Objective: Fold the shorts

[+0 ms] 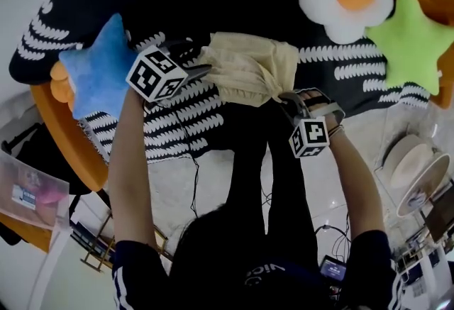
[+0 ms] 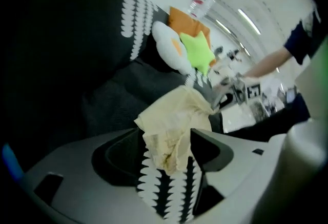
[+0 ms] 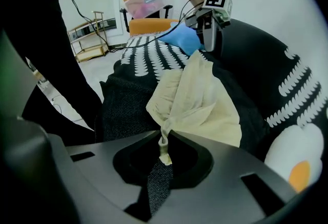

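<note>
Both ends of the cream shorts [image 1: 248, 67] sit at a gripper, and the cloth lies bunched on the black patterned cover [image 1: 177, 124] between the two. One end rests loose in the gap of the left gripper [image 2: 168, 154], whose jaws stand wide and do not press it, likely a corner laid where it belongs. The other end is twisted thin and pinched between the closed jaws of the right gripper [image 3: 164, 154], probably to keep the fold from slipping. The long axis runs jaw to jaw (waistband and leg ends cannot be told apart). Outside the left jaws lies a blue star cushion [image 1: 99, 71]. Well beyond the right jaws lies a green star cushion [image 1: 411, 39].
</note>
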`<state>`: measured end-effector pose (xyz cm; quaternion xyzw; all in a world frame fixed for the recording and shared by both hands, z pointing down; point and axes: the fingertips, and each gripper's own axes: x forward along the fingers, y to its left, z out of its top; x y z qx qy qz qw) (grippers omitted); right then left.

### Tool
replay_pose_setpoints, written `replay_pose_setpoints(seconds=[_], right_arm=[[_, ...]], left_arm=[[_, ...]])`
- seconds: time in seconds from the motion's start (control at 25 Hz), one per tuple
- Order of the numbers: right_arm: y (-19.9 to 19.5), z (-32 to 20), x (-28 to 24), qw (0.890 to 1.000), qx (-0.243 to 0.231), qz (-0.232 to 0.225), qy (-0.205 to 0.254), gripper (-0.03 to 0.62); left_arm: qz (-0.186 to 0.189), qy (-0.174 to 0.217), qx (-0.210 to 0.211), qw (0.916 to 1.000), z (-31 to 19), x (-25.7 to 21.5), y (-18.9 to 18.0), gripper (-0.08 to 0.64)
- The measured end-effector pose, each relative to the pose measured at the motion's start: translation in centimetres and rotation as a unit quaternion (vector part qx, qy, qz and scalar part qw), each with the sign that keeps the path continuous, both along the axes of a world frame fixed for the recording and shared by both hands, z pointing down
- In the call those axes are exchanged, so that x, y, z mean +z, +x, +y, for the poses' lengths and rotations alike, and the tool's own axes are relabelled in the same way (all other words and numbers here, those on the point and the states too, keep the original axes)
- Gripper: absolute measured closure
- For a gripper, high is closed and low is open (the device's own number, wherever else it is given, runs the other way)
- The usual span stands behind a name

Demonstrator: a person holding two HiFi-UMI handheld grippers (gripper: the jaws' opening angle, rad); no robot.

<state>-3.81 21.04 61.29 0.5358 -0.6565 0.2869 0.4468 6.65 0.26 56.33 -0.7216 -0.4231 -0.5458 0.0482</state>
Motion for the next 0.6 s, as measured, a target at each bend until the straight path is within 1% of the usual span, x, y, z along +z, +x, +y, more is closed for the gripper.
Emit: replay_pose_setpoints(seconds=[0.04, 0.08, 0.12, 0.16, 0.2, 0.24, 0.32, 0.36, 0.4, 0.44, 0.48, 0.52, 0.6], right_arm=[[-0.1, -0.2, 0.0, 1.000, -0.003, -0.002, -0.001, 0.548], [-0.1, -0.4, 0.1, 1.000, -0.006, -0.003, 0.000, 0.548], [0.1, -0.4, 0.2, 1.000, -0.007, -0.004, 0.000, 0.548], [0.2, -0.3, 0.2, 1.000, -0.006, -0.005, 0.001, 0.548], [0.2, -0.2, 0.1, 1.000, -0.003, -0.007, 0.000, 0.548], [0.1, -0.3, -0.1, 1.000, 0.003, -0.010, 0.000, 0.548], [-0.1, -0.6, -0.3, 1.000, 0.016, -0.015, 0.002, 0.548], [-0.1, -0.7, -0.4, 1.000, 0.022, -0.017, 0.004, 0.548], [0.0, -0.8, -0.5, 0.999, 0.025, -0.019, 0.006, 0.546], [0.1, -0.7, -0.5, 0.999, 0.028, -0.020, 0.007, 0.546], [0.2, -0.6, -0.5, 0.999, 0.031, -0.021, 0.008, 0.546], [0.3, -0.5, -0.5, 0.999, 0.034, -0.022, 0.009, 0.548], [0.3, -0.6, -0.7, 0.999, 0.035, -0.022, 0.011, 0.548]], left_arm=[[-0.007, 0.016, 0.062, 0.9979, 0.3, 0.3, -0.8, 0.232], [-0.015, 0.031, 0.126, 0.9914, 0.6, 0.4, -1.6, 0.190], [-0.017, 0.040, 0.183, 0.9821, 1.0, 0.4, -2.2, 0.143], [-0.010, 0.048, 0.231, 0.9716, 1.3, 0.5, -2.4, 0.123], [0.003, 0.057, 0.270, 0.9612, 1.5, 0.6, -2.5, 0.123], [0.017, 0.066, 0.299, 0.9517, 1.6, 0.9, -2.5, 0.123], [0.032, 0.082, 0.340, 0.9364, 1.5, 1.7, -2.7, 0.126], [0.029, 0.087, 0.357, 0.9297, 1.4, 2.1, -3.1, 0.138], [0.024, 0.092, 0.372, 0.9232, 1.4, 2.4, -3.6, 0.225], [0.021, 0.100, 0.383, 0.9180, 1.3, 2.7, -4.0, 0.375], [0.021, 0.107, 0.386, 0.9159, 1.2, 3.0, -4.1, 0.443], [0.021, 0.110, 0.381, 0.9178, 1.1, 3.0, -4.1, 0.489], [0.015, 0.103, 0.362, 0.9262, 1.0, 2.3, -4.3, 0.514]])
